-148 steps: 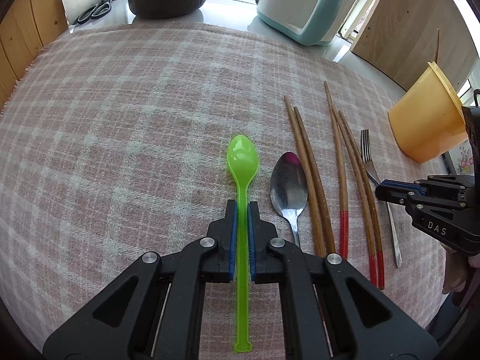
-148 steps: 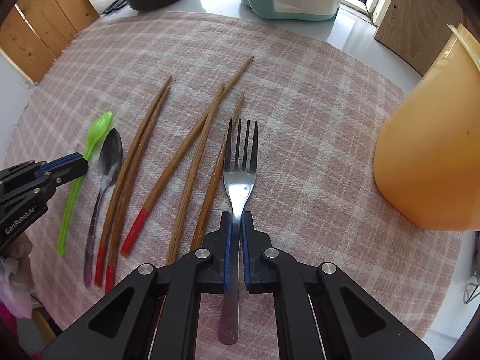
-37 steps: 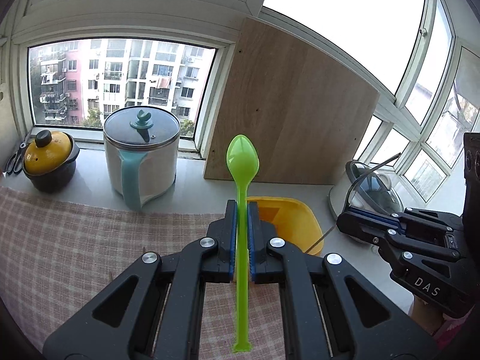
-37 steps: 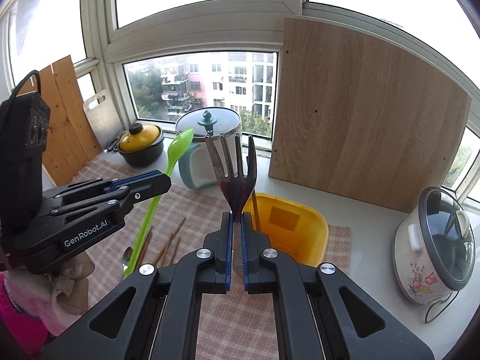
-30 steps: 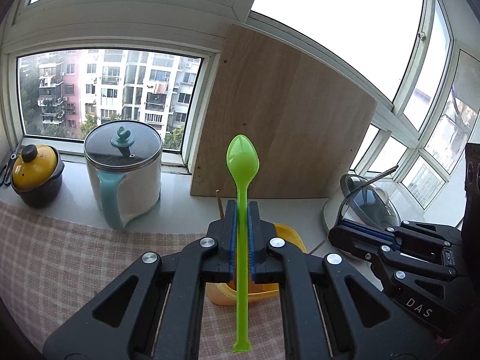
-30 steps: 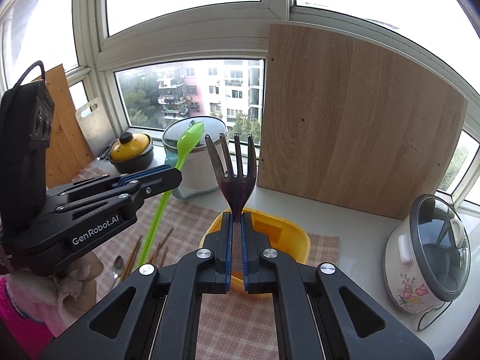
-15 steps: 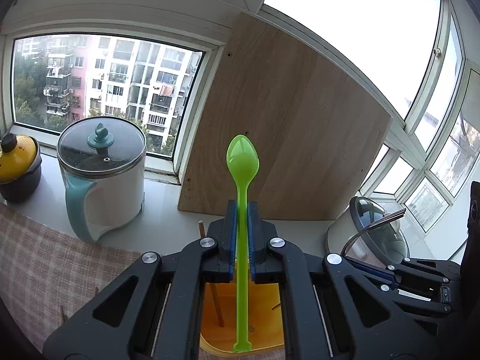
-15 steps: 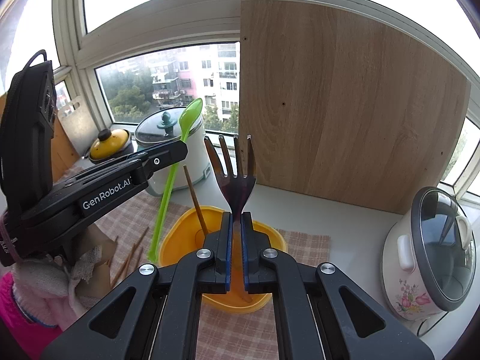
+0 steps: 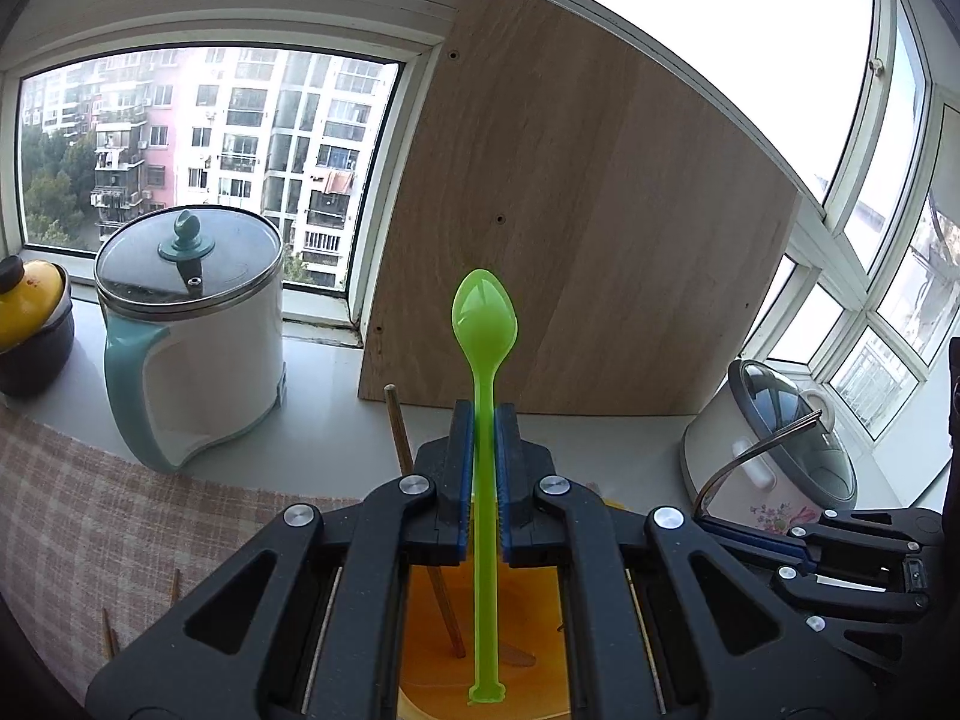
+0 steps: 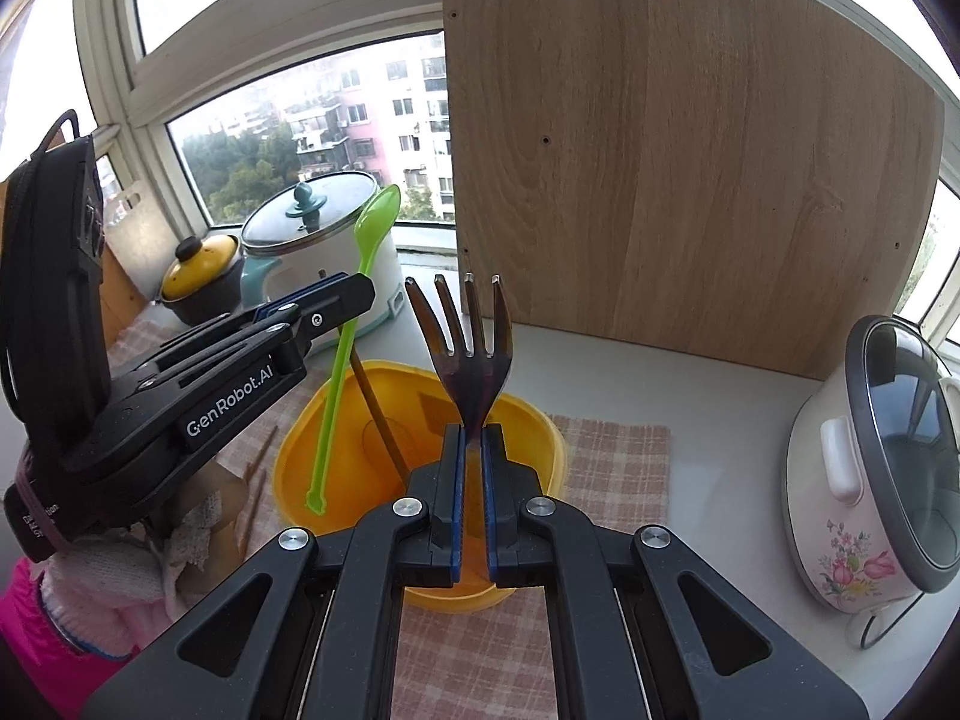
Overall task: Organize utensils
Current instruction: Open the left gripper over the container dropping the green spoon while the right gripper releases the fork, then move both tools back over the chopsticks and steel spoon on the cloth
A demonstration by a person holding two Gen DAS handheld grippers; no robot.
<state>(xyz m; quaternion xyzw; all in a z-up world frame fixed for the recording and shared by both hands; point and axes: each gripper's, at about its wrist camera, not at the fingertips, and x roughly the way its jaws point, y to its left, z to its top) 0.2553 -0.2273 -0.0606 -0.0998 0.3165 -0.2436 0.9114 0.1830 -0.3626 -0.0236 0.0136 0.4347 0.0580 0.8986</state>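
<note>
Both grippers [image 9: 483, 480] [image 10: 472, 492] clamped, side by side

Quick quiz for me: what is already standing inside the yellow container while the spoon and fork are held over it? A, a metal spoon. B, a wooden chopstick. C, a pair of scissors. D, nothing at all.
B: a wooden chopstick leans inside the yellow container, beside the green spoon held by the left gripper and the fork held by the right gripper.
</note>
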